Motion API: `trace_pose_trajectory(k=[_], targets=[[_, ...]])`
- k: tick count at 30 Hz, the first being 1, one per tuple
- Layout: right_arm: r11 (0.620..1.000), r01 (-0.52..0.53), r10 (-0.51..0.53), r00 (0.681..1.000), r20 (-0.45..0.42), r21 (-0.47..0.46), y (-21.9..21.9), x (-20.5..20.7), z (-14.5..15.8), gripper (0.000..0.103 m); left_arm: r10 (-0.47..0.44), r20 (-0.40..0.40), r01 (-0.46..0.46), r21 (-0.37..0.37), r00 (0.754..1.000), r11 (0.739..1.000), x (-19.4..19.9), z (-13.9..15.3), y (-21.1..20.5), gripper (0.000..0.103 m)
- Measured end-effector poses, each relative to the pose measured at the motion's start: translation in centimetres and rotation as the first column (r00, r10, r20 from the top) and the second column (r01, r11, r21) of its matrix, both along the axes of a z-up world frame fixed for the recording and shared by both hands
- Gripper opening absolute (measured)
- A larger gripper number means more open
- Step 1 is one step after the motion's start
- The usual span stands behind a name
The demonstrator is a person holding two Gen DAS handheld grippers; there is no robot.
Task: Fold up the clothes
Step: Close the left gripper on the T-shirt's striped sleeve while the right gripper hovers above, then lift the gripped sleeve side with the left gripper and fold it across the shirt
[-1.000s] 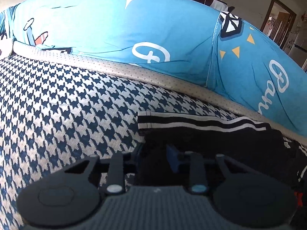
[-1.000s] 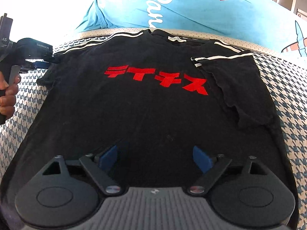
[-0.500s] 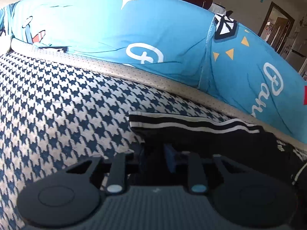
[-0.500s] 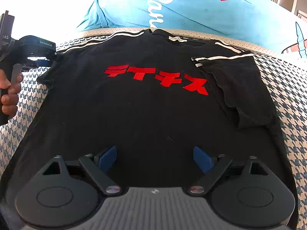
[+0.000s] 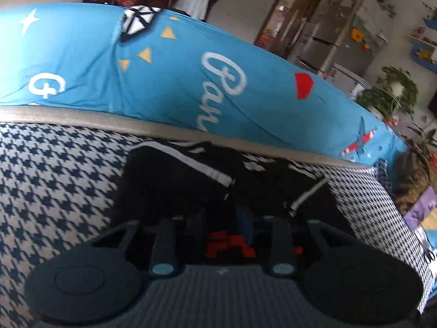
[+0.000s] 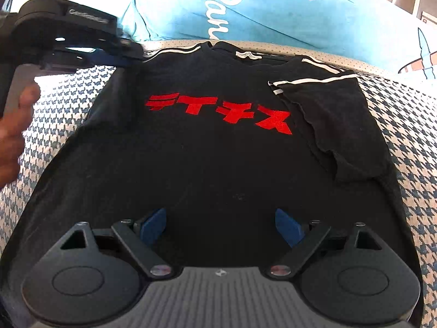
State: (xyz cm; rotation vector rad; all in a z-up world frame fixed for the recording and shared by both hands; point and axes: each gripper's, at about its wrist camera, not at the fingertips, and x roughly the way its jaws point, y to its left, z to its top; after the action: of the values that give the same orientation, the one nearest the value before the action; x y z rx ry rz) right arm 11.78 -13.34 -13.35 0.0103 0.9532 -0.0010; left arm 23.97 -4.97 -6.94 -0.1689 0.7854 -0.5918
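- Houndstooth-patterned blue-and-white sofa seat (image 6: 404, 142): one, spread beneath both grippers; it serves as the flat folding surface.
- Bright blue printed fabric cover with white lettering (image 6: 273, 8): one, beyond both grippers along the back; not part of the fold.
- Black short-sleeved T-shirt with red block characters and white shoulder stripes (image 6: 207, 158): one, lying face up ahead of the right gripper, collar at the far edge. Probable reason: laid flat so the sleeves can go inward first.
- Sleeves: two. The one to the right of the right gripper (image 6: 336, 125) lies folded onto the chest; the left sleeve (image 5: 174, 169) is lifted and bunched directly ahead of the left gripper.
- Left gripper (image 5: 221, 218): fingers drawn together, clamped on the left sleeve cloth, apparently to carry it over the chest.
- Right gripper (image 6: 218, 225): blue pads spread apart, holding nothing, low over the shirt's lower body, hem side.
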Motion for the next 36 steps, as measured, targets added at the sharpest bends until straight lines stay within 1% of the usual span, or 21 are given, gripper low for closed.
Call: trace_pose_trajectory(k=[1,2,4,8,11,17,19,21,23,29,30,33,36], targets=[[1.000,0.000,0.000,1.000,0.000,-0.001,0.0,0.0,0.0,0.088,-0.018,0.005,0.018,0.010,1.000,1.000,-0.5,0.0,-0.5,0.049],[1.000,0.000,0.000,1.000,0.000,-0.002,0.1,0.0,0.0,0.088,-0.018,0.016,0.017,0.016,1.000,1.000,-0.8,0.0,-0.6,0.062],[1.000,0.000,0.000,1.000,-0.001,-0.002,0.1,0.0,0.0,0.088,0.000,0.026,0.000,0.012,1.000,1.000,-1.0,0.3,-0.2,0.073],[1.000,0.000,0.000,1.000,-0.001,-0.002,0.0,0.0,-0.1,0.088,0.065,0.029,-0.065,-0.008,0.997,0.998,-0.6,0.9,1.4,0.080],[1.000,0.000,0.000,1.000,-0.001,-0.005,0.0,0.0,-0.1,0.088,0.130,0.036,-0.130,0.007,0.991,0.991,0.3,0.9,2.7,0.081],[1.000,-0.002,0.002,1.000,0.000,-0.015,0.2,0.0,-0.2,0.089,0.251,0.004,-0.251,-0.003,0.968,0.968,2.9,0.3,5.4,0.081],[1.000,-0.004,0.004,1.000,-0.002,-0.019,0.4,0.1,-0.3,0.091,0.267,-0.021,-0.267,-0.021,0.963,0.963,3.7,0.0,5.9,0.082],[1.000,-0.006,0.006,1.000,-0.002,-0.027,0.6,0.1,-0.4,0.093,0.280,-0.039,-0.282,-0.036,0.959,0.959,4.5,-0.3,6.3,0.085],[1.000,-0.007,0.007,1.000,-0.002,-0.029,0.7,0.1,-0.4,0.094,0.296,-0.045,-0.297,-0.036,0.954,0.954,5.3,-0.7,6.4,0.087],[0.999,-0.018,0.018,1.000,0.001,-0.032,0.7,0.1,-0.5,0.096,0.322,-0.084,-0.328,-0.070,0.943,0.942,7.9,-1.9,7.0,0.087],[0.999,-0.019,0.019,1.000,0.001,-0.032,0.7,0.1,-0.5,0.096,0.323,-0.090,-0.330,-0.077,0.942,0.941,8.3,-2.1,7.0,0.086],[0.999,-0.025,0.025,1.000,0.002,-0.035,0.7,0.1,-0.6,0.098,0.321,-0.116,-0.332,-0.095,0.940,0.938,9.4,-2.8,6.9,0.080],[0.999,-0.030,0.030,1.000,0.002,-0.036,0.7,0.2,-0.7,0.100,0.303,-0.134,-0.319,-0.113,0.943,0.941,10.3,-3.4,6.5,0.074]])
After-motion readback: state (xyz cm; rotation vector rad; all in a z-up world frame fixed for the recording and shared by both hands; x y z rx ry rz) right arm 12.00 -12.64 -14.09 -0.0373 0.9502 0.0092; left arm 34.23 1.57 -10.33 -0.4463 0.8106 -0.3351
